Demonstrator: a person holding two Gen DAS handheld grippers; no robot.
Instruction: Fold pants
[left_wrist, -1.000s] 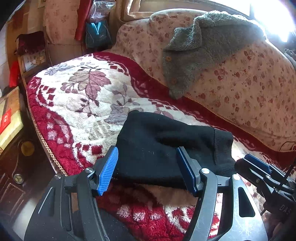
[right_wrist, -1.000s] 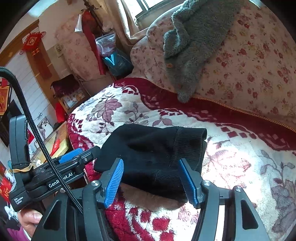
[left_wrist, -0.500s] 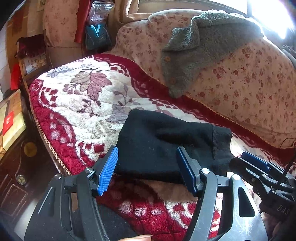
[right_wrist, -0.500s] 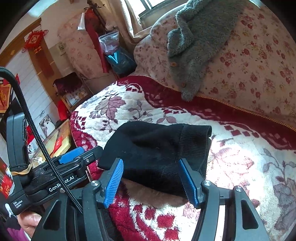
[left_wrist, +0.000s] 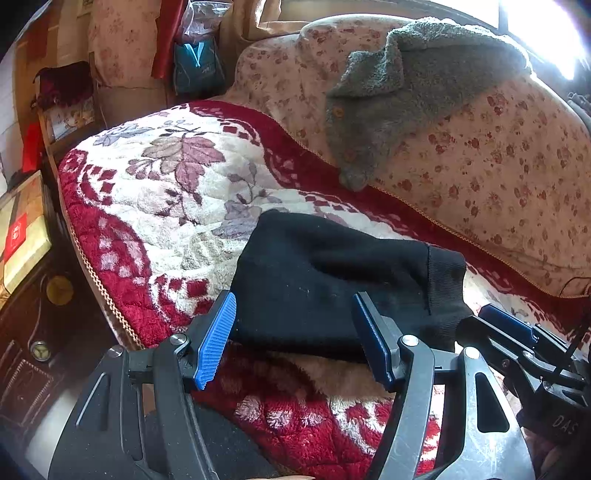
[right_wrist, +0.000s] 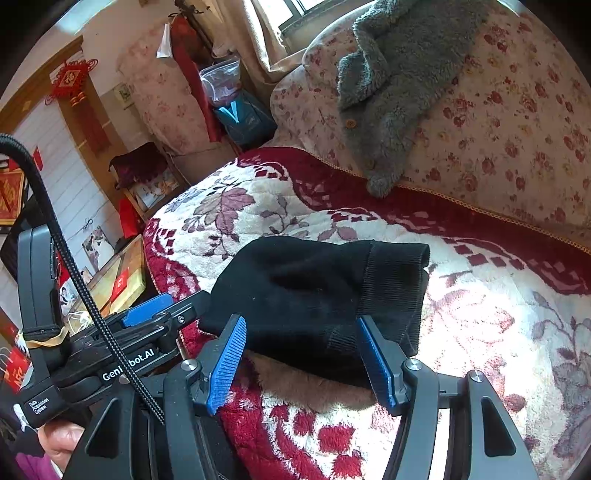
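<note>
Left wrist view records one sofa seat under one plush red and cream floral blanket (left_wrist: 177, 192), one floral backrest (left_wrist: 498, 177), one grey fleece garment (left_wrist: 399, 92) draped over that backrest, and one pair of black pants (left_wrist: 325, 280) folded into a compact bundle near the blanket's front edge, ribbed band to the right. Two grippers are present. The left gripper (left_wrist: 295, 339) stands with blue pads apart, just in front of the bundle's near edge and gripping nothing; the right gripper (right_wrist: 301, 354) stands likewise, jaws spread, nothing held. Each view catches the other tool at its margin. Right wrist view alone shows a white panelled wall, one red knot ornament (right_wrist: 72, 81), a black cable (right_wrist: 74, 273), the printed housing of the left tool and part of a hand (right_wrist: 62, 439) beneath it. Left wrist view alone shows strong window glare at upper right and a dark cabinet (left_wrist: 33, 350) beside the sofa. Both show one teal bag (left_wrist: 195, 70) at the sofa's far end.
</note>
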